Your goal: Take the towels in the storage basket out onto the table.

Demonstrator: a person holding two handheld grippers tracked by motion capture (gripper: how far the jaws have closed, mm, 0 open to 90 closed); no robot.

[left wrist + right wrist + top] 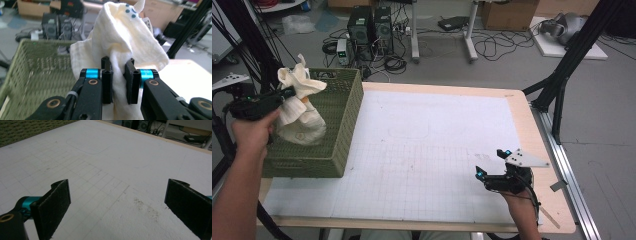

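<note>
Overhead, one olive-green woven plastic basket (343,118) stands at the table's left edge; the left gripper (287,93) holds one cream crinkled cotton cloth (301,107) above its inside, so lifting out seems the step in hand. Next, probably, carry it over the white gridded mat (422,150). Left gripper view: both jaws clamp the cloth's bunched middle. Right gripper view: the right gripper (117,202) rests with jaws wide apart, nothing between, over the mat.

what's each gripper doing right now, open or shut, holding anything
left gripper: shut on the cream cloth, above the green basket.
right gripper: open, jaws wide apart, holding nothing.
</note>
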